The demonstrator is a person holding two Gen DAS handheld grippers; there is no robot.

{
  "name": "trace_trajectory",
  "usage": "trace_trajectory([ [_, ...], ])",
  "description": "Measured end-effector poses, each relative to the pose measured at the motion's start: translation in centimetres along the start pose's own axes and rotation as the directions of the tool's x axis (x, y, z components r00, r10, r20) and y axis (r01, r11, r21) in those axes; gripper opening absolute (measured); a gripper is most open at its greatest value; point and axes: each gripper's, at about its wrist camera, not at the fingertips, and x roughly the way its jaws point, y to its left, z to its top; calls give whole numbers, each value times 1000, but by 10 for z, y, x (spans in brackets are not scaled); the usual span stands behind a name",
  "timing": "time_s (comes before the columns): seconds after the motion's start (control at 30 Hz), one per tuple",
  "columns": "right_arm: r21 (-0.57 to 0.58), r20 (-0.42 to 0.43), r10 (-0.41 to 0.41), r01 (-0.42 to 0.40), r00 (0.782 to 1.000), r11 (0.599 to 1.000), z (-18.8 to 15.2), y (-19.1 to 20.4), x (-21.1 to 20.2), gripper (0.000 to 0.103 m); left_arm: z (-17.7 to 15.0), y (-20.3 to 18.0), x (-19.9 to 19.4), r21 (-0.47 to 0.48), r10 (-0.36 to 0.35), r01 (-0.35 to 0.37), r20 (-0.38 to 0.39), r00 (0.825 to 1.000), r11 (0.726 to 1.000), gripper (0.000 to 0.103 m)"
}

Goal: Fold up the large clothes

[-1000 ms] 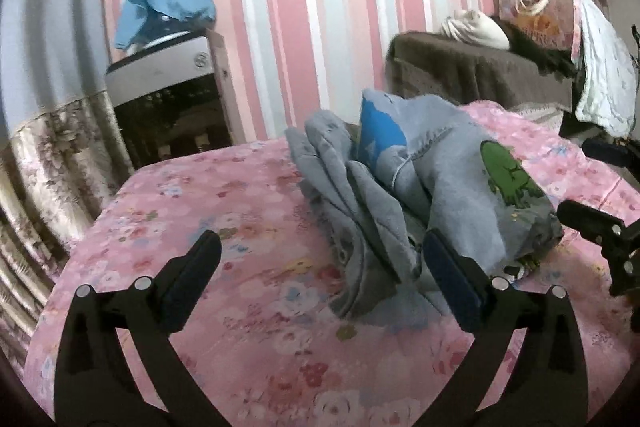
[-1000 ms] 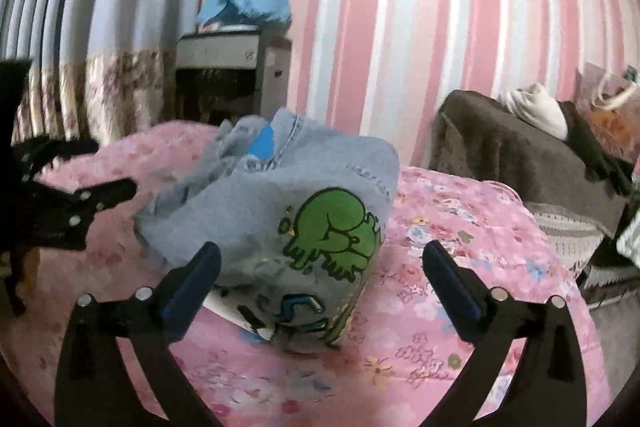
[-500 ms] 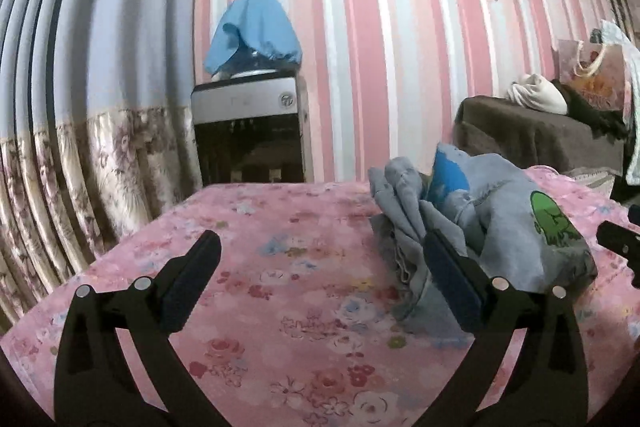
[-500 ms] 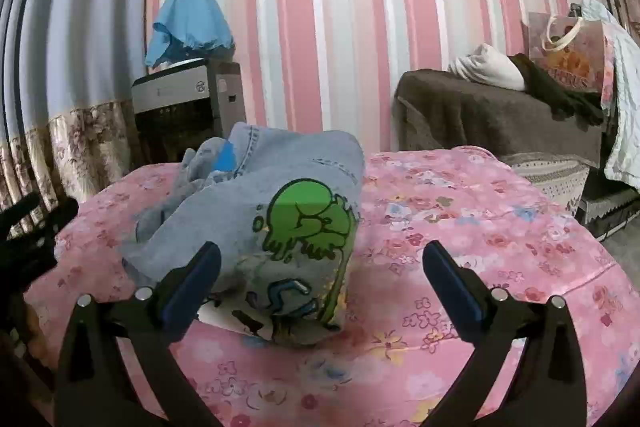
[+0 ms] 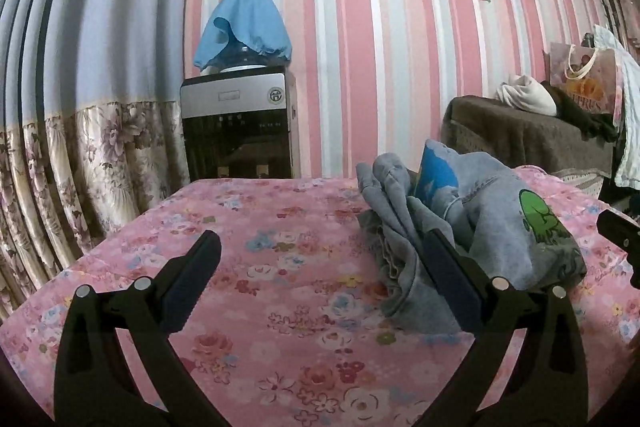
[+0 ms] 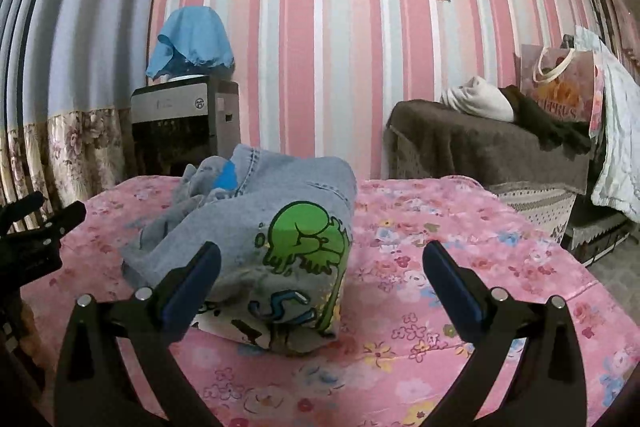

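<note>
I see the left hand-held gripper spread wide, empty, above the pink floral bed. Right hand-held gripper likewise wide, empty. The crumpled grey sweatshirt lies heaped on the bed, between them.

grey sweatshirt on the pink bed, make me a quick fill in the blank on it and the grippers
1. The grey sweatshirt lies bunched up on a floral bedspread whose main colour is ____.
2. The cartoon print on the sweatshirt is mostly ____.
3. The left gripper and the right gripper both have their jaws ____, holding nothing.
4. The cloth draped over the water dispenser is ____.

Missing words: pink; green; open; blue
</note>
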Motion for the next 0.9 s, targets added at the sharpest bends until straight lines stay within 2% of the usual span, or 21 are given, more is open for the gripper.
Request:
trace_trajectory([
  [0.37, 3, -4, -2, 2, 1000, 1000, 0, -2, 0, 101, 0, -1, -5, 11, -24, 24, 22, 999, 1000, 100],
  [0.9, 5, -4, -2, 2, 1000, 1000, 0, -3, 0, 101, 0, 0, -6, 9, -31, 31, 13, 999, 999, 100],
])
